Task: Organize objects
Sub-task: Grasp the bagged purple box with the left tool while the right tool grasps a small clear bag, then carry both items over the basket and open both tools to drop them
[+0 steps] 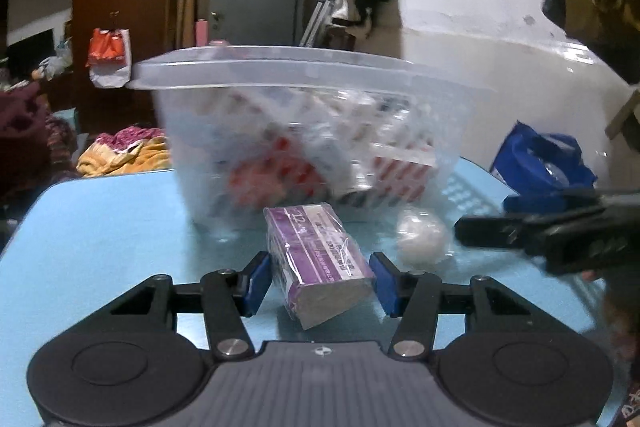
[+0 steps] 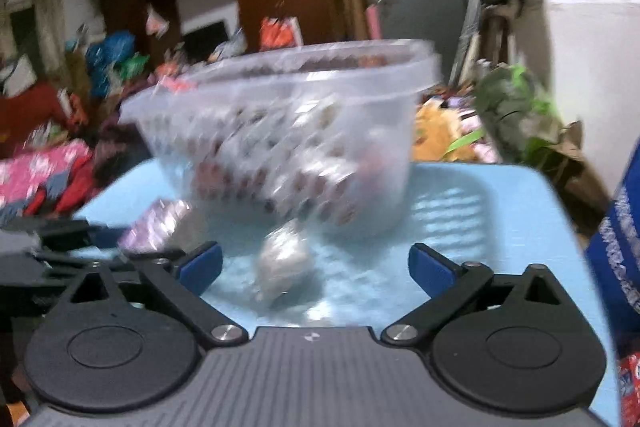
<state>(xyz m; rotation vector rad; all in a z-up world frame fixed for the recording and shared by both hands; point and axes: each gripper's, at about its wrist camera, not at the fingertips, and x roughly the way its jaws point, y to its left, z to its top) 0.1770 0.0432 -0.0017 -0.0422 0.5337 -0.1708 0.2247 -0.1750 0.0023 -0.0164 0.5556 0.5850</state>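
The left hand-held gripper was angled down over the blue surface, its pads set close about a purple box; contact could not be made out. The right hand-held gripper was held wide apart around a wrapped white ball. Only the left view showed the box sharply, before the clear basket.

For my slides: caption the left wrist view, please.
Left gripper brackets a purple box before the clear tub on the blue table.
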